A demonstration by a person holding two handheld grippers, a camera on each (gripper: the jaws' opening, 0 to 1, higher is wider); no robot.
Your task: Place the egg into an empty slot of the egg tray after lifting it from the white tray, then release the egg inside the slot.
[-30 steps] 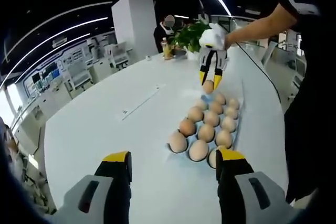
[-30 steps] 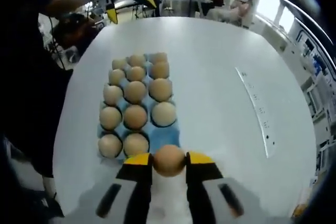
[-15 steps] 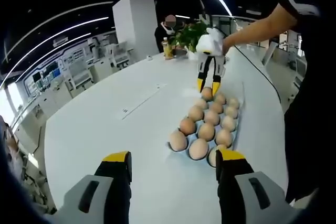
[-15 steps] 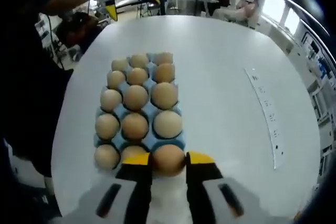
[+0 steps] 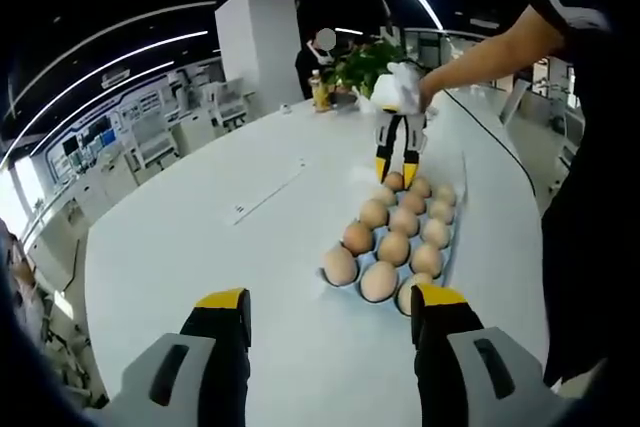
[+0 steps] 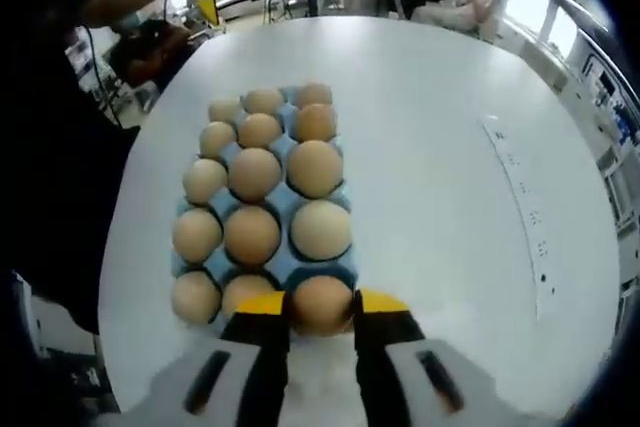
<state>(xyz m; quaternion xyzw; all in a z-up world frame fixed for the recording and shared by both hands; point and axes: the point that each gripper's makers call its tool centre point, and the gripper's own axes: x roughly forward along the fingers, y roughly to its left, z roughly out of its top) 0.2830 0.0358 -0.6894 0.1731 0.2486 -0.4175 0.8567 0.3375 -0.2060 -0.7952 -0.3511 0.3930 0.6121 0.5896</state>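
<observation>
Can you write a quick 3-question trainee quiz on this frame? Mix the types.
1. True or false: the left gripper is closed around an egg.
2. Multiple choice: where does the egg held by the right gripper sit relative to the blue egg tray? A) at the tray's corner nearest the right gripper view's camera B) in the middle of the tray C) on the bare white table, well away from the tray
3. Fill in: the long narrow strip lying on the table is a ____ colour.

Key: 1 false, its jaws stand open over the table with nothing between them. 2 A. 3 white.
</observation>
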